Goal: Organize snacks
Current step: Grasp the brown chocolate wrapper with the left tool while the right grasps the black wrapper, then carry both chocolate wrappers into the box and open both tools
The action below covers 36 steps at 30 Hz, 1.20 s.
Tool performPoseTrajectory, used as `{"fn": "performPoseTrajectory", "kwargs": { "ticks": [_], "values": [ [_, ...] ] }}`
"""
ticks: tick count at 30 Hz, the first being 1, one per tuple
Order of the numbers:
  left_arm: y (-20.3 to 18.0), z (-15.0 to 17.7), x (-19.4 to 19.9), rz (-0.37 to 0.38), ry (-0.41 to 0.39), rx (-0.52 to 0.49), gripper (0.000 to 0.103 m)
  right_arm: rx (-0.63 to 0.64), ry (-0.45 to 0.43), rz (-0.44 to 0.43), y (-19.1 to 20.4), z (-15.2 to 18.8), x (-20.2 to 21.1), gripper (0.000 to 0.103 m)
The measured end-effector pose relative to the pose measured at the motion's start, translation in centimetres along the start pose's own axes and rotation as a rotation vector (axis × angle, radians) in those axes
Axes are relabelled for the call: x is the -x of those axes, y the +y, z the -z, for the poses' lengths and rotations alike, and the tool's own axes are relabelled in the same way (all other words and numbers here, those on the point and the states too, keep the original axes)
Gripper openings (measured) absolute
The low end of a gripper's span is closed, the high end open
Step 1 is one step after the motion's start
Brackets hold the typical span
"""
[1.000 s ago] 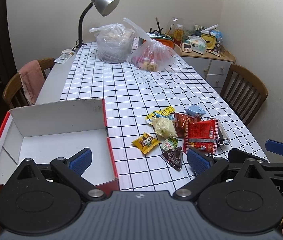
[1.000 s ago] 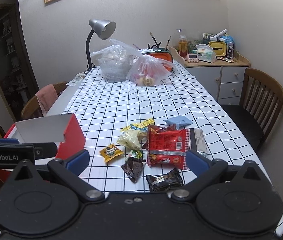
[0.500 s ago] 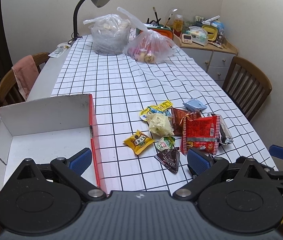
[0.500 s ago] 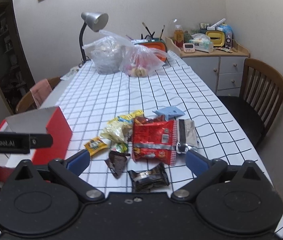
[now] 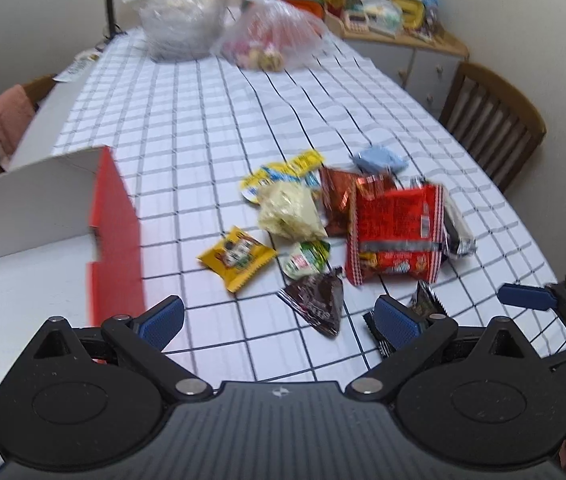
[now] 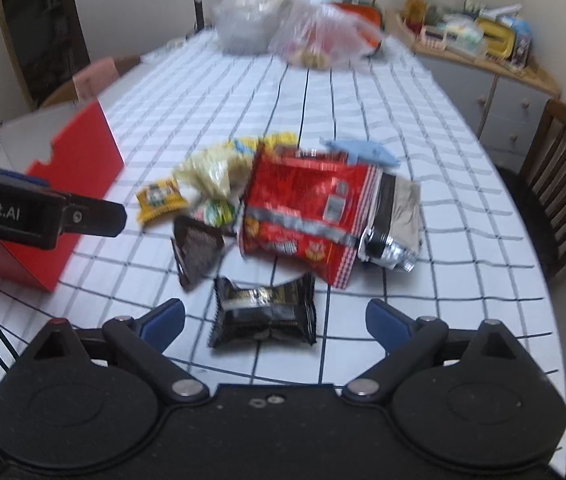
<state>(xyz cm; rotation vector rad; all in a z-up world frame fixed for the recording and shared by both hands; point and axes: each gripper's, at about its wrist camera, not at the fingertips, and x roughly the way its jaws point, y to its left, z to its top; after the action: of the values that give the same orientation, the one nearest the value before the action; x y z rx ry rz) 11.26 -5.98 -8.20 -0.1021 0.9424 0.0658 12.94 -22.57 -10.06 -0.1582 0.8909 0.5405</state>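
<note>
Snacks lie in a loose cluster toward the near right part of the bench (image 5: pixel 211 120), on its white cloth with a black grid. The big red packet (image 6: pixel 307 216) sits at the heart of the cluster, overlapping a silver-and-black pouch (image 6: pixel 395 224) on its right. A pale blue packet (image 6: pixel 363 150) lies just beyond it, toward the far end. To the left are a pale yellow bag (image 5: pixel 289 216), a yellow-and-blue wrapper (image 5: pixel 283 170) behind it, a small yellow packet (image 5: pixel 237 258) and a small green-and-white one (image 5: pixel 307 258). A dark triangular packet (image 5: pixel 317 302) lies nearer the front edge, and a black wrapped snack (image 6: pixel 263 312) is nearest of all.

An open box (image 5: pixel 43 232), red outside and white inside, stands at the near left edge of the bench, apart from the snacks.

The left hand-held gripper (image 5: pixel 279 320) hangs above the near edge with its jaws spread wide, holding nothing. The right hand-held gripper (image 6: pixel 275 318) is likewise wide open and bare, the black wrapped snack lying between its blue fingertips (image 6: pixel 383 318) in the right wrist view. Both views are blurred.

Two plastic bags (image 5: pixel 227 20) sit at the far end.
</note>
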Motion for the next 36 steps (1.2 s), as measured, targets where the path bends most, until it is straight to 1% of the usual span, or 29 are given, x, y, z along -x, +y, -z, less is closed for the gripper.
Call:
{"fn": "performPoseTrajectory", "kwargs": {
  "ticks": [6, 9, 11, 14, 16, 17, 18, 19, 21, 23, 25, 26, 27, 29, 31, 32, 34, 36],
  "values": [
    [-0.8, -0.6, -3.8, 0.006, 0.087, -0.015, 0.101, 0.03, 0.071, -0.041, 0.0, 0.0, -2.8, 0.094],
    [-0.7, -1.3, -5.5, -0.005, 0.123, 0.01, 0.101, 0.04, 0.089, -0.047, 0.0, -0.3, -3.7, 0.094],
    [-0.5, -1.8, -6.8, 0.004, 0.173, 0.035, 0.101, 0.04, 0.099, -0.053, -0.2, -0.8, -4.2, 0.093],
    [-0.6, -2.5, -8.6, -0.011, 0.234, 0.053, 0.097, 0.049, 0.132, -0.054, -0.4, -1.2, -4.9, 0.092],
    [-0.6, -2.8, -9.6, -0.018, 0.271, 0.067, 0.088, 0.041, 0.155, -0.061, -0.7, -1.6, -5.5, 0.087],
    [-0.6, -2.9, -10.0, -0.02, 0.285, 0.073, 0.086, 0.036, 0.166, -0.069, -0.8, -1.7, -5.7, 0.086],
    [-0.7, -2.9, -10.3, -0.023, 0.296, 0.074, 0.081, 0.036, 0.175, -0.07, -0.9, -1.8, -5.9, 0.084],
    [-0.9, -2.9, -10.5, -0.026, 0.304, 0.071, 0.08, 0.039, 0.181, -0.067, -0.9, -1.9, -6.2, 0.084],
    [-1.1, -2.9, -10.7, -0.027, 0.308, 0.065, 0.078, 0.044, 0.187, -0.074, -0.8, -1.9, -6.4, 0.081],
    [-1.5, -3.0, -10.9, -0.02, 0.316, 0.062, 0.073, 0.051, 0.194, -0.08, -0.7, -1.8, -6.4, 0.078],
    [-1.8, -3.0, -10.9, -0.005, 0.329, 0.064, 0.064, 0.064, 0.199, -0.08, -0.5, -1.9, -6.5, 0.076],
    [-2.0, -3.1, -11.0, 0.001, 0.333, 0.06, 0.061, 0.073, 0.201, -0.078, -0.5, -1.9, -6.5, 0.075],
    [-2.2, -3.0, -11.0, 0.002, 0.338, 0.057, 0.057, 0.083, 0.202, -0.08, -0.4, -1.9, -6.5, 0.073],
    [-2.4, -3.1, -11.1, 0.0, 0.337, 0.058, 0.055, 0.098, 0.204, -0.081, -0.3, -1.9, -6.5, 0.067],
    [-2.3, -3.2, -11.1, 0.006, 0.335, 0.069, 0.048, 0.108, 0.2, -0.088, 0.0, -1.9, -6.6, 0.059],
    [-2.3, -3.3, -11.1, 0.008, 0.335, 0.08, 0.046, 0.106, 0.199, -0.095, -0.1, -1.9, -6.7, 0.058],
    [-2.3, -3.3, -11.1, 0.012, 0.334, 0.093, 0.038, 0.1, 0.197, -0.112, -0.4, -1.8, -6.6, 0.057],
    [-2.4, -3.4, -11.1, 0.01, 0.333, 0.106, 0.035, 0.095, 0.193, -0.125, -1.1, -1.6, -6.3, 0.056]
  ]
}}
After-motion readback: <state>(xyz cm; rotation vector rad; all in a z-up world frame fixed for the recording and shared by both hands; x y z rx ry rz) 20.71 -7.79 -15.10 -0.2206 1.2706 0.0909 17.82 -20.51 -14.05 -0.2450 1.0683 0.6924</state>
